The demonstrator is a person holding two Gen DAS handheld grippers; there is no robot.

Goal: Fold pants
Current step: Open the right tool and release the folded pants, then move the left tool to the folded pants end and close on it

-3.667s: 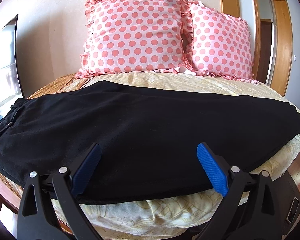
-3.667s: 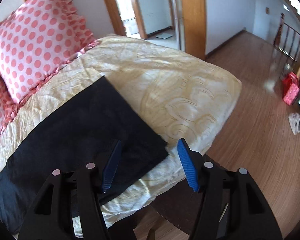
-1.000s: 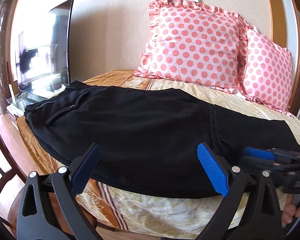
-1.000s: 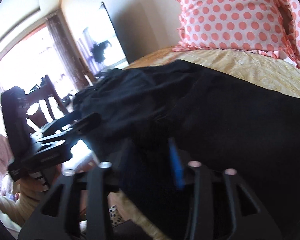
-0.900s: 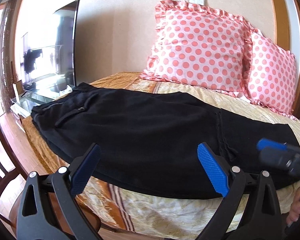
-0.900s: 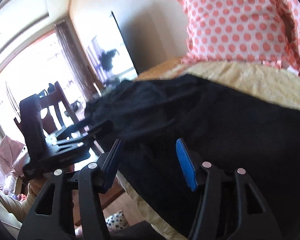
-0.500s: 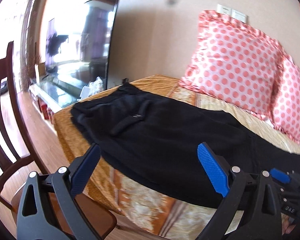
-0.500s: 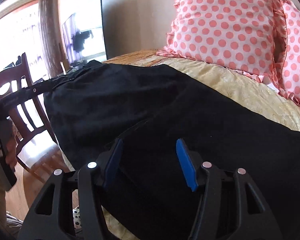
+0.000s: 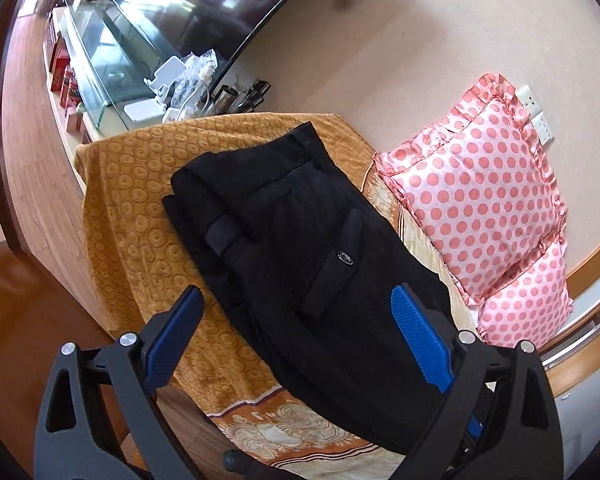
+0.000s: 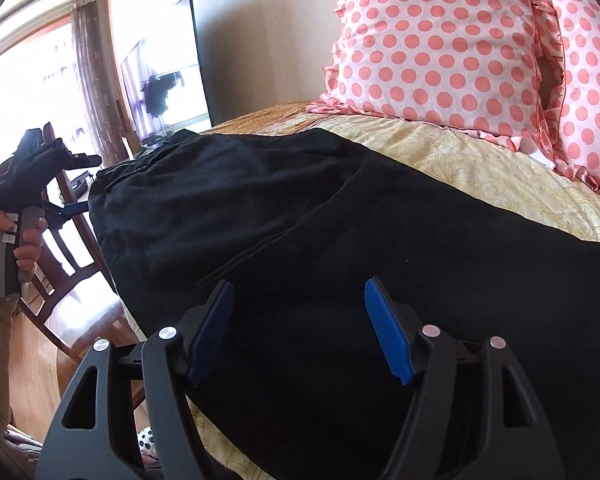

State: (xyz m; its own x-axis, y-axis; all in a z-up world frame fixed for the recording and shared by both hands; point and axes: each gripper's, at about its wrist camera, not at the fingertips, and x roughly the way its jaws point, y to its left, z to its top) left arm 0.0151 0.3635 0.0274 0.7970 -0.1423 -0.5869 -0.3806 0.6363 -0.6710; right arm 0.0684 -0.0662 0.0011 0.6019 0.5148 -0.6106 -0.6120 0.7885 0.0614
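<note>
Black pants (image 9: 300, 248) lie flat across the bed, folded over lengthwise, with the waistband end toward the orange end of the bed. My left gripper (image 9: 296, 332) is open and empty, held above the waistband end. My right gripper (image 10: 300, 320) is open and empty, just above the pants (image 10: 300, 216) near their middle, where the folded-over leg edge runs. The left gripper also shows in the right wrist view (image 10: 66, 210), at the far left beside the bed.
Two pink polka-dot pillows (image 9: 484, 200) lean on the wall behind the bed (image 9: 132, 184). A glass TV stand (image 9: 100, 56) with clutter and a TV stand left of the bed. A wooden chair (image 10: 72, 256) stands beside the bed's near left edge.
My left gripper has swung left and tilted, now looking down on the waistband end. My right gripper has let go of the leg end it carried over and hovers open over the folded pants.
</note>
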